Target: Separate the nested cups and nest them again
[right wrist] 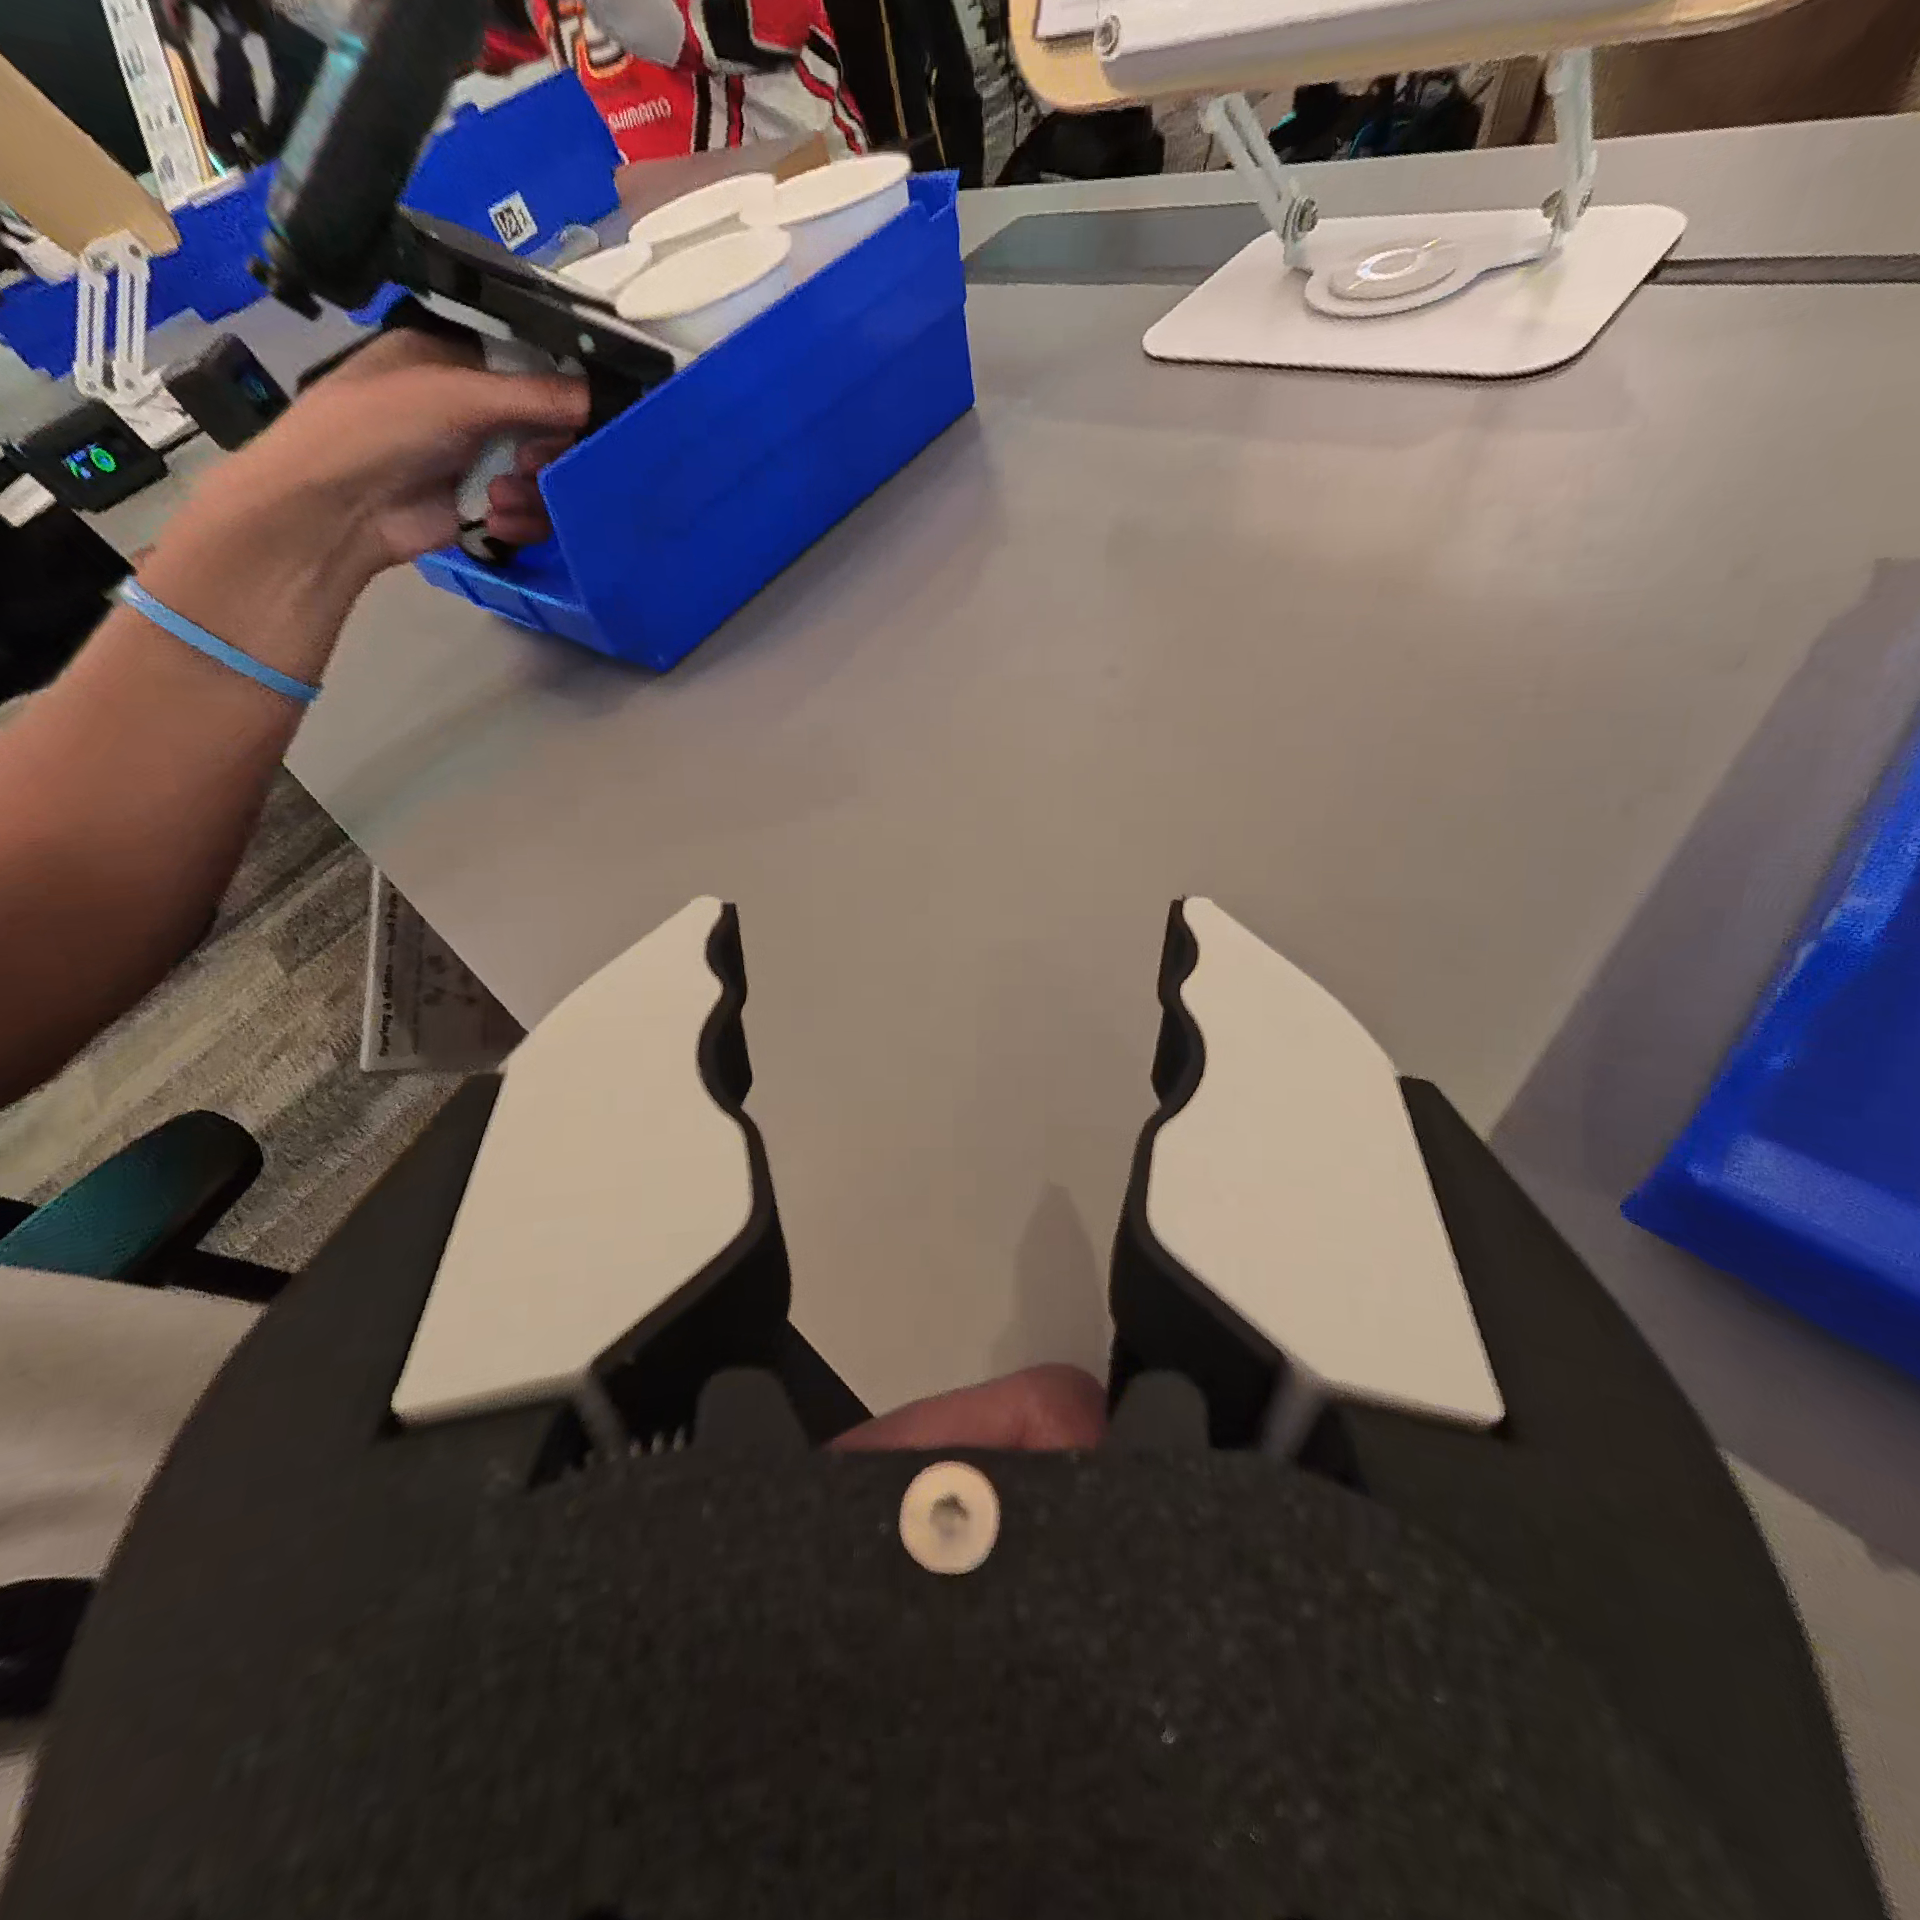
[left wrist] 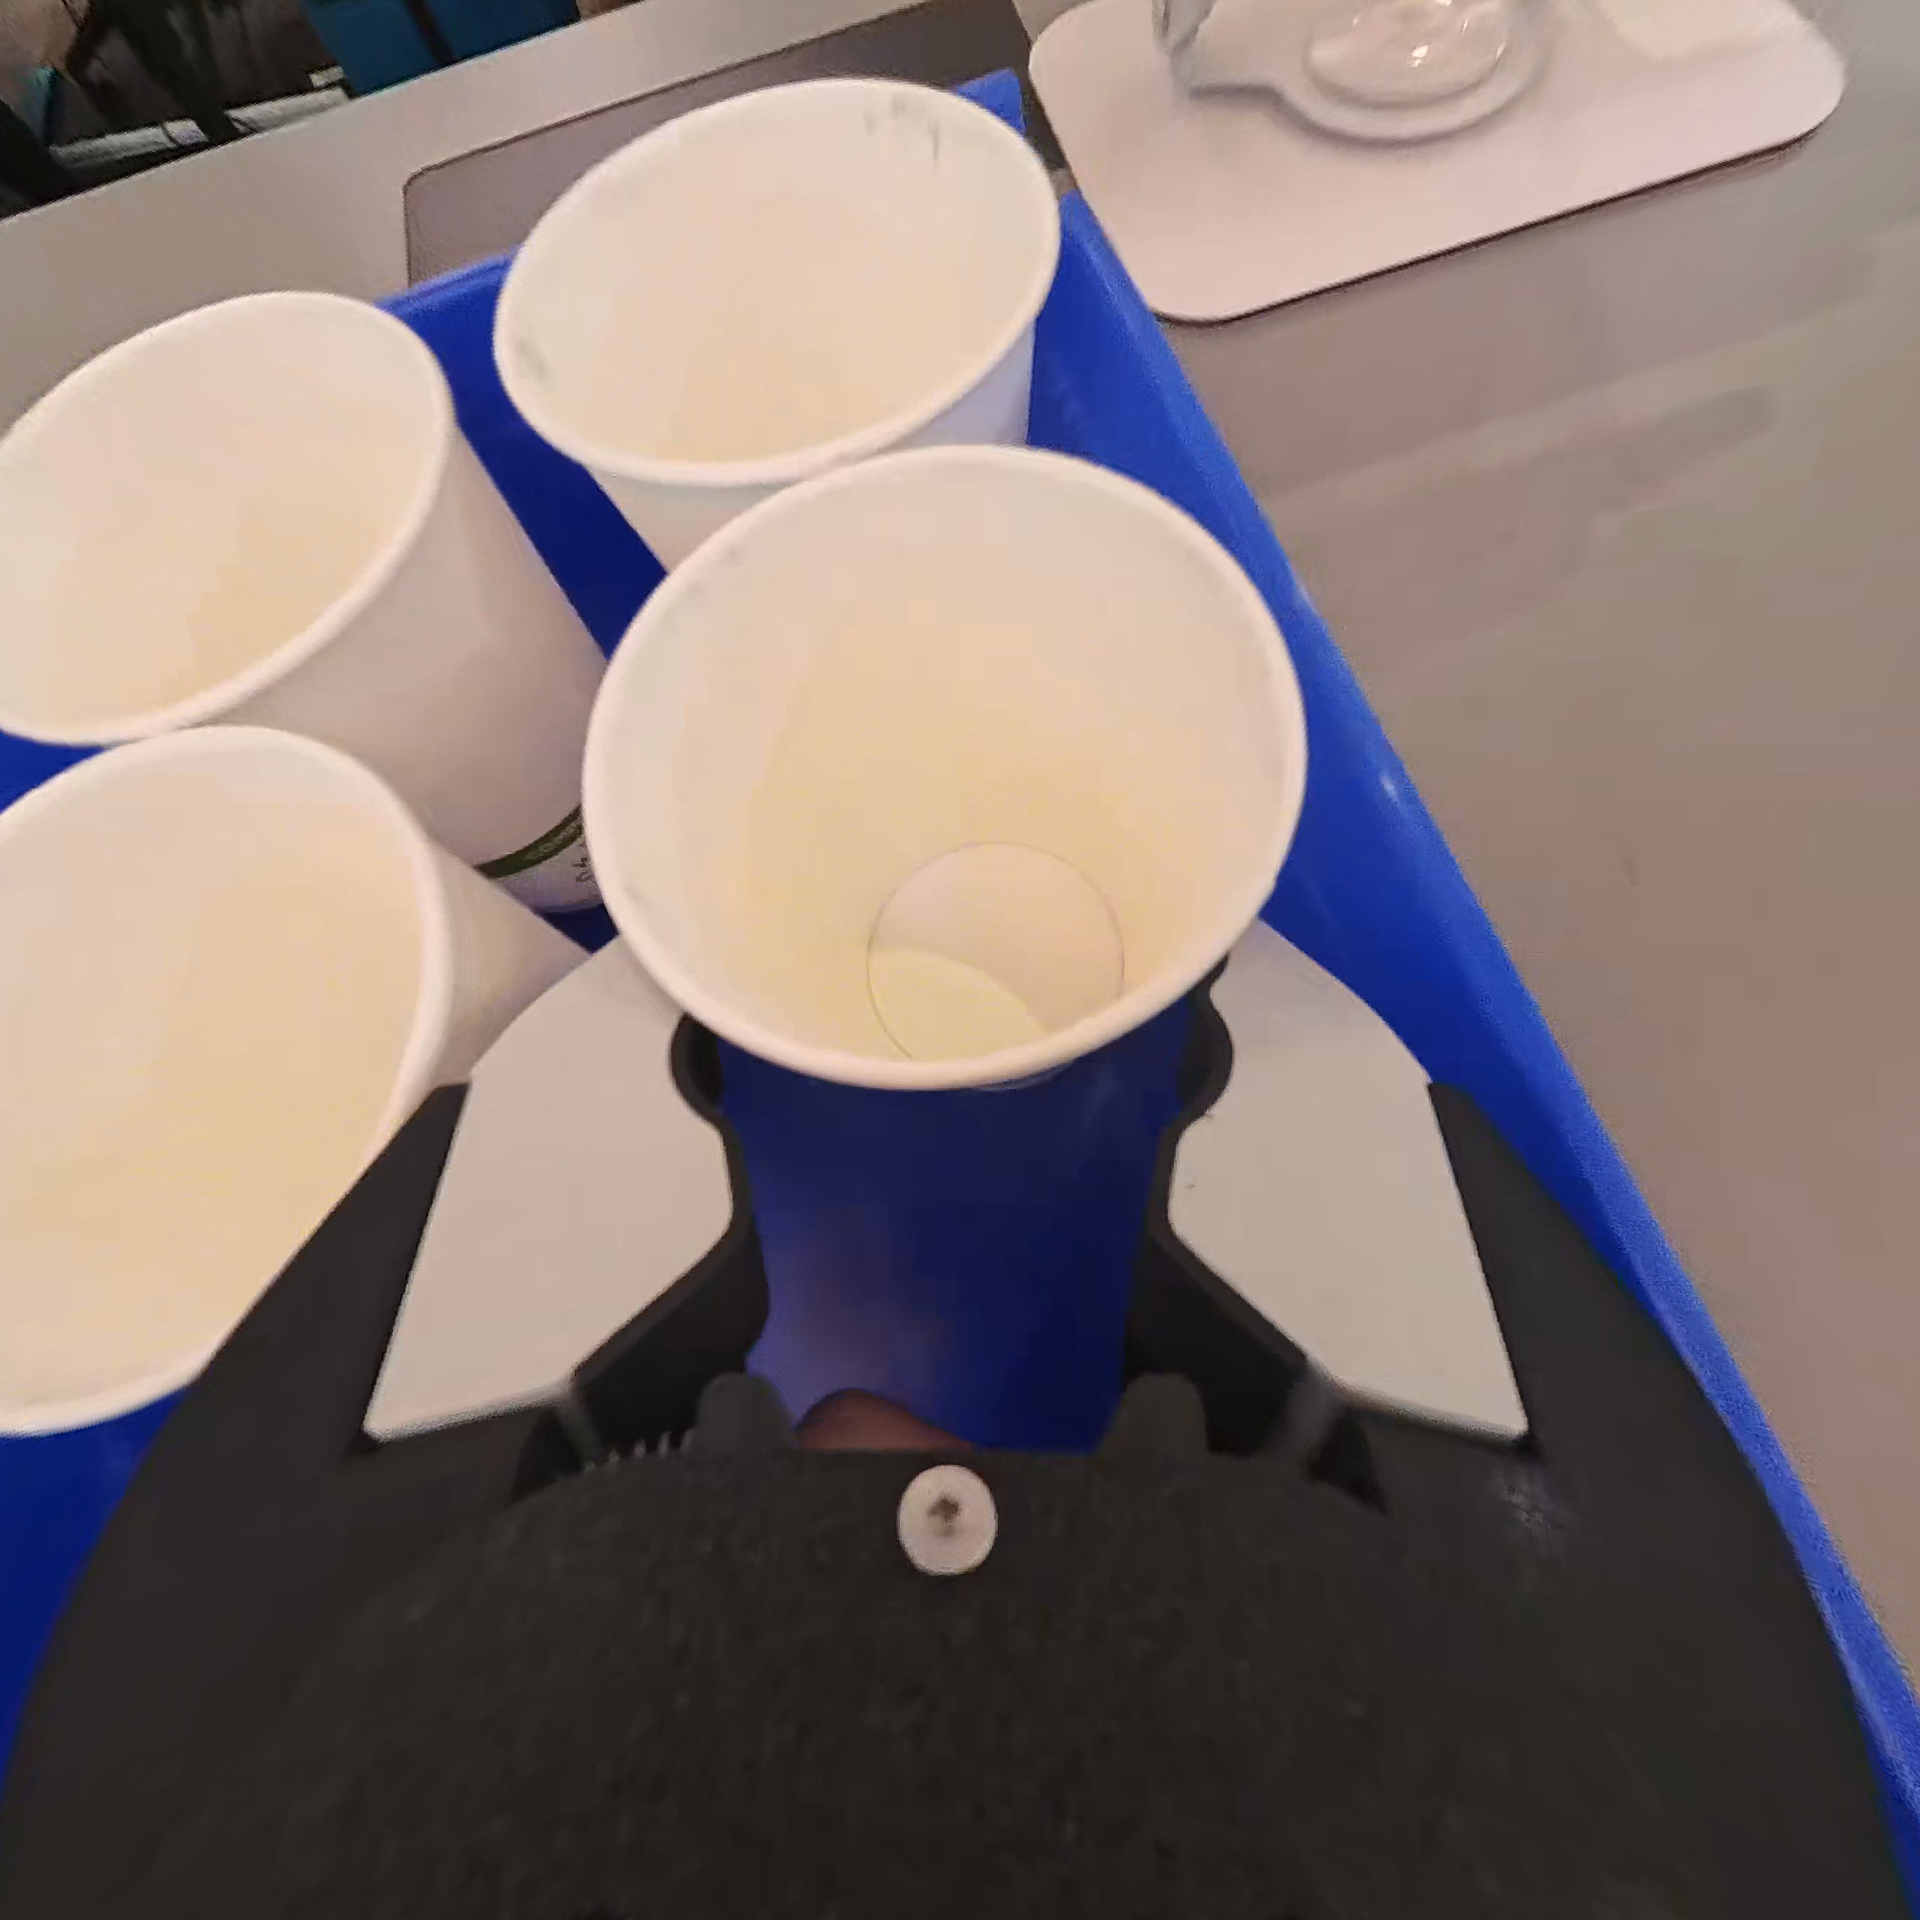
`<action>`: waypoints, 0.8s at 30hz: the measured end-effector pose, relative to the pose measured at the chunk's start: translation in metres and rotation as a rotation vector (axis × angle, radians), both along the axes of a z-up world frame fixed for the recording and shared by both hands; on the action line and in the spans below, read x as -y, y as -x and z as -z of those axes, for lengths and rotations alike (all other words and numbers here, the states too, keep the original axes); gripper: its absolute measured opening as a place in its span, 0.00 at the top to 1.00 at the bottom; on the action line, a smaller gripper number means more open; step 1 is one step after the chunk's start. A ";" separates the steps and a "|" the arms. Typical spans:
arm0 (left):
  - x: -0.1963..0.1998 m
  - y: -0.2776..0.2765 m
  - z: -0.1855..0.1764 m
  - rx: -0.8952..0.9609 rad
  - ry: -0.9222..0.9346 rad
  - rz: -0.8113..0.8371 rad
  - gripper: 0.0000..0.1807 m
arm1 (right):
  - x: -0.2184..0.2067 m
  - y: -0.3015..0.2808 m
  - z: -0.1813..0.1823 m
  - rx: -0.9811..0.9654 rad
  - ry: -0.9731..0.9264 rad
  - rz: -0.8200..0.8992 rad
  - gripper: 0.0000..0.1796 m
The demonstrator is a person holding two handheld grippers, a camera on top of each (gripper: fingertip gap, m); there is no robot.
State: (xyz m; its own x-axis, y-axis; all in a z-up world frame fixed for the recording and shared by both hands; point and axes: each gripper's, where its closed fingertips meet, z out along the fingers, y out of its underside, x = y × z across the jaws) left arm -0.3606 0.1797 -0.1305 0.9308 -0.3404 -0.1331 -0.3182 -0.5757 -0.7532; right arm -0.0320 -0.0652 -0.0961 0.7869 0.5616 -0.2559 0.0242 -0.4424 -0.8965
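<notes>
Four white paper cups stand apart in a blue bin while both grippers are spread.

The left gripper [left wrist: 951, 1049] sits with its fingers wide apart on either side of the nearest cup [left wrist: 940, 769], whose rim hides the tips, so contact cannot be told. The blue bin [left wrist: 1340, 790] also holds three more cups [left wrist: 774, 281] [left wrist: 208, 509] [left wrist: 187, 1049]. The right gripper [right wrist: 951, 920] hangs spread and empty over the grey table [right wrist: 1195, 644], well apart from the bin.

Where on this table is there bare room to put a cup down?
The widest free patch is the grey table between the blue bin, the white stand base and the second blue bin, just ahead of the open right tongs. The first bin is crowded: four white cups fill it, with the left tongs among them.
</notes>
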 end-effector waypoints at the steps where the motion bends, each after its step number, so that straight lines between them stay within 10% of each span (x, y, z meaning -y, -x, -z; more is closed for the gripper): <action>1: -0.003 0.000 0.003 -0.010 0.012 -0.010 0.52 | -0.001 -0.001 -0.002 -0.014 0.000 0.005 0.58; 12: 0.099 0.017 -0.090 0.090 -0.144 0.246 0.54 | -0.011 0.004 -0.039 0.065 -0.136 -0.203 0.59; 24: 0.220 -0.184 -0.104 0.154 -0.017 1.065 0.53 | -0.013 0.119 -0.097 0.059 -0.292 -0.790 0.46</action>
State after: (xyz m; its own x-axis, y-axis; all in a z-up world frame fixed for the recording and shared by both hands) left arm -0.1766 -0.0405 -0.0270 0.1636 -0.9852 -0.0520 -0.5510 -0.0475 -0.8332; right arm -0.1509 -0.0517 0.0013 0.1428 0.9896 0.0145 0.2789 -0.0262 -0.9600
